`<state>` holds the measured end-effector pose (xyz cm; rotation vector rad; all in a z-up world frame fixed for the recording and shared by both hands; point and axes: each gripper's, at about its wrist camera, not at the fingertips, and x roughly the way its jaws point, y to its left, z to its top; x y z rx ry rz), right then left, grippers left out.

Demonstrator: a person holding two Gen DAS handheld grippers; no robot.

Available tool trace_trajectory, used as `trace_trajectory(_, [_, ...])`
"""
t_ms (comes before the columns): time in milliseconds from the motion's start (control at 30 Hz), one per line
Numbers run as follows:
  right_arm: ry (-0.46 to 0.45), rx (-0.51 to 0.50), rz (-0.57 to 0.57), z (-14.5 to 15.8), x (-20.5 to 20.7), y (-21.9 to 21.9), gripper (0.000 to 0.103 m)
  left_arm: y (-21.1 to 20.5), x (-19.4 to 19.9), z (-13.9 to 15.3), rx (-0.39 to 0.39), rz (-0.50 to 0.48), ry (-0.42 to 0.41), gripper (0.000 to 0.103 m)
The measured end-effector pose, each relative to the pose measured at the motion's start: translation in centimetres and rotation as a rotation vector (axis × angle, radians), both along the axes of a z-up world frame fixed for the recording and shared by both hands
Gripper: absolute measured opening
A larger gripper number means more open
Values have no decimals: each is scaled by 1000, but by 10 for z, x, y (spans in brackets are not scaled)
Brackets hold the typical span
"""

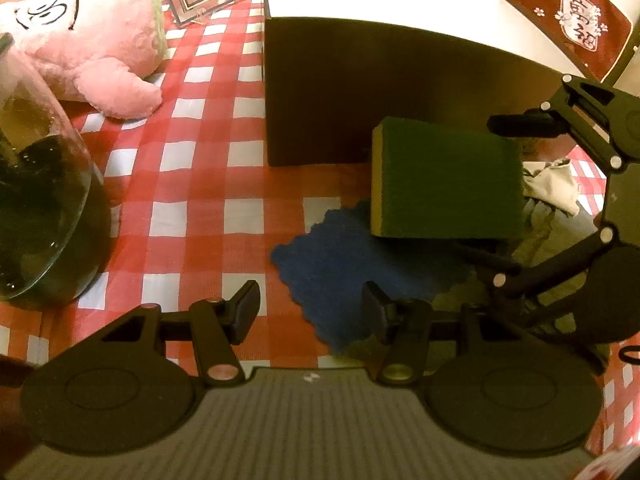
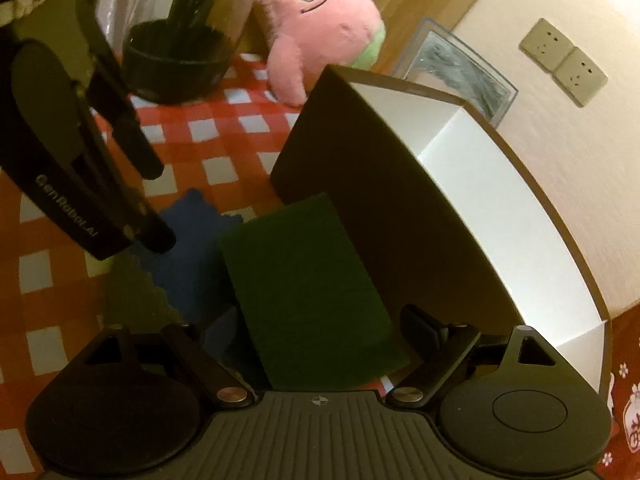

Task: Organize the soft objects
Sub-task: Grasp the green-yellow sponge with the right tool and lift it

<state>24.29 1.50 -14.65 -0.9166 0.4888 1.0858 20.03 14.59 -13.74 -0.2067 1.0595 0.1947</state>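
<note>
Straddling green scouring sponge (image 2: pixel 308 292), your right fingers (image 2: pixel 420 330) apart | left fingers (image 1: pixel 246 306) apart, empty, above blue cloth (image 1: pixel 348 264)

both grippers tilted steeply down: left gripper (image 1: pixel 310 306) jaws apart with nothing between, right gripper (image 2: pixel 328 332) spread wide too, pads not pressing anything

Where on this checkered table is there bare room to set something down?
Bare checkered cloth lies between the glass vase, pink plush and box. Crowded by the box front: sponge, blue cloth, grey rag.
</note>
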Motion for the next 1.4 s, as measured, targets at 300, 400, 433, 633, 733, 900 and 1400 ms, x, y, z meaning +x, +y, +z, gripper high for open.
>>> trace_trajectory(300, [-45, 62, 25, 0, -5, -14, 78, 4, -1, -10, -2, 14, 27, 52])
trace_trajectory(400, [-41, 115, 2, 12, -10, -24, 77, 5, -1, -10, -6, 21, 27, 52])
trace_trajectory(433, [-36, 134, -11, 17, -11, -28, 77, 4, -1, -11, -4, 23, 29, 52])
trace_trajectory(633, [53, 249, -183, 46, -19, -61, 77, 3, -5, -5, 3, 29, 25, 50])
trace_trajectory(733, [115, 301, -317, 58, -19, -87, 77, -1, -9, 3, 9, 21, 8, 50])
trace_trajectory(900, [195, 372, -527, 71, -18, -141, 77, -13, -16, 23, 25, -8, -32, 50])
trace_trajectory(1400, [254, 457, -850, 94, -39, -261, 77, -136, 2, 55, -51, -321, -133, 50])
